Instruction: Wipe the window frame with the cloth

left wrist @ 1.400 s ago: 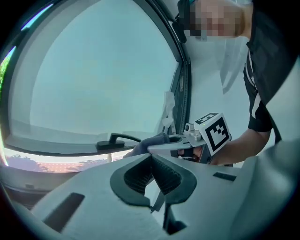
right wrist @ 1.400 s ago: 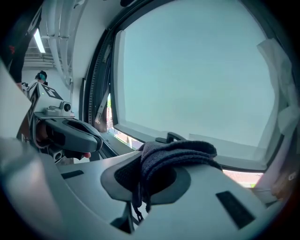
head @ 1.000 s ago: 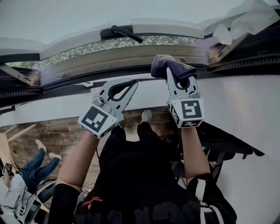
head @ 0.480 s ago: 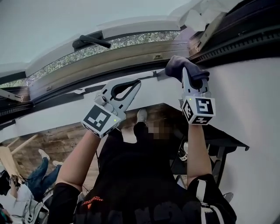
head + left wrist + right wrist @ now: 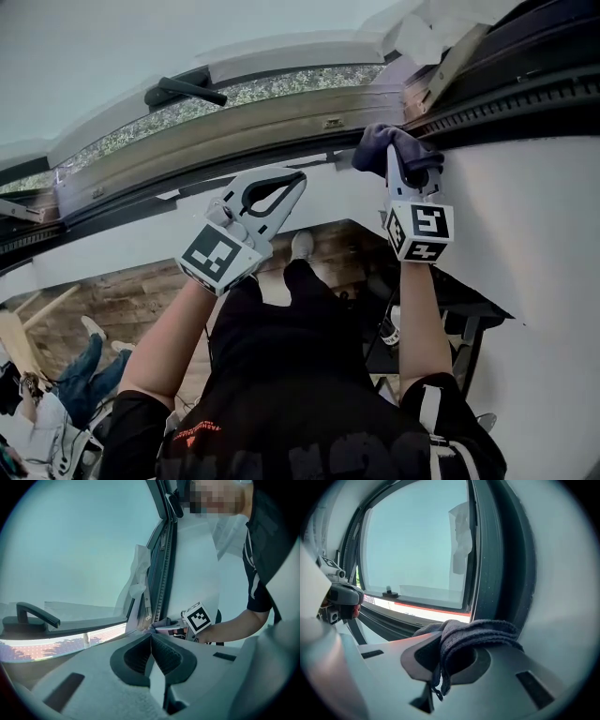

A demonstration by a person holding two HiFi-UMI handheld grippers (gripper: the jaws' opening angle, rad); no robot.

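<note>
A dark grey cloth (image 5: 382, 141) is bunched on the dark window frame (image 5: 281, 157), close to its right corner. My right gripper (image 5: 396, 157) is shut on it. In the right gripper view the cloth (image 5: 480, 632) drapes over the jaws of that gripper (image 5: 440, 646), with the frame's upright (image 5: 499, 564) just beyond. My left gripper (image 5: 299, 177) hovers left of the right gripper and just below the frame, shut and holding nothing. The left gripper view shows its own closed tips (image 5: 151, 636). Past them it shows the right gripper's marker cube (image 5: 197, 617) and a bit of cloth (image 5: 161, 622).
A black window handle (image 5: 183, 91) sticks out on the sash at upper left. Loose white plastic wrap (image 5: 441, 28) hangs at the upper right corner. A white wall (image 5: 534, 197) lies under the frame. Far below are a wooden floor (image 5: 122, 295) and another person's legs (image 5: 80, 375).
The right gripper has slid the cloth rightward along the frame, away from the handle and toward the right corner. The left gripper has kept its place, still shut.
</note>
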